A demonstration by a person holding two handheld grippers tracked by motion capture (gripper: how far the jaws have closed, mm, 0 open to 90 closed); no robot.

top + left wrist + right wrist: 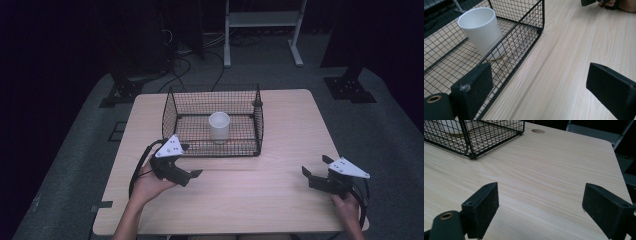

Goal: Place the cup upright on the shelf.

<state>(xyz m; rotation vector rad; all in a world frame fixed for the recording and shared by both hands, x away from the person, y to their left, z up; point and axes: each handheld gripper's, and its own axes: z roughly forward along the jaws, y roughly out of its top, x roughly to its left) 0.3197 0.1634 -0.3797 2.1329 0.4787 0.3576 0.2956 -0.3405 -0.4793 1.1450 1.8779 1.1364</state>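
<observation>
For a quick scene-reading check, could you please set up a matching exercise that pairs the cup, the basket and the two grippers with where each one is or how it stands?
Things:
1. white cup
2. wire basket
3. left gripper
4. right gripper

Places or states:
a. open, near the table's right edge, far from the basket
b. upright inside the basket
c. on the far half of the wooden table
d. open, just outside the basket's near left corner

Pairs: 1-b, 2-c, 3-d, 4-a
</observation>
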